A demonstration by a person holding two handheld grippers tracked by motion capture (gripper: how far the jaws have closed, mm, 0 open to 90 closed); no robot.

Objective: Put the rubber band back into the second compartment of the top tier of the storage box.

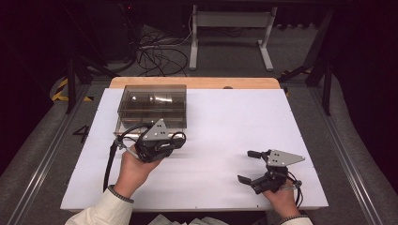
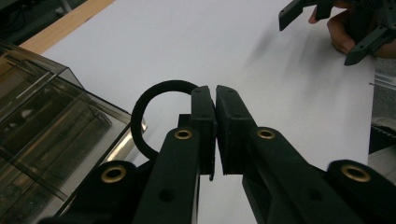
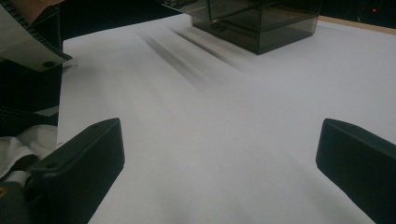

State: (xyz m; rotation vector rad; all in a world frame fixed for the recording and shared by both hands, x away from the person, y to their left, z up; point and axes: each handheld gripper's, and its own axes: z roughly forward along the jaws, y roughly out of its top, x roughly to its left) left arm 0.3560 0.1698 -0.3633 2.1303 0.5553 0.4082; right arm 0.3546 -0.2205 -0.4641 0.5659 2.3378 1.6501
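Note:
My left gripper (image 1: 181, 139) hovers just in front of a smoky clear box (image 1: 152, 105) with compartments, near the table's back left. In the left gripper view its jaws (image 2: 215, 93) are pressed together on a thin black ring (image 2: 140, 109), which loops out to the left of them. The box (image 2: 46, 126) lies close on that side. My right gripper (image 1: 246, 166) rests low at the front right, jaws spread wide. In the right gripper view nothing but white sheet lies between its fingertips (image 3: 219, 140), and the box (image 3: 257, 18) stands far ahead.
A white sheet (image 1: 211, 140) covers the wooden tabletop (image 1: 195, 82). A sleeve (image 3: 28, 42) hangs at the left of the right gripper view. Beyond the table are cables and a stand's legs (image 1: 230, 42) on the floor.

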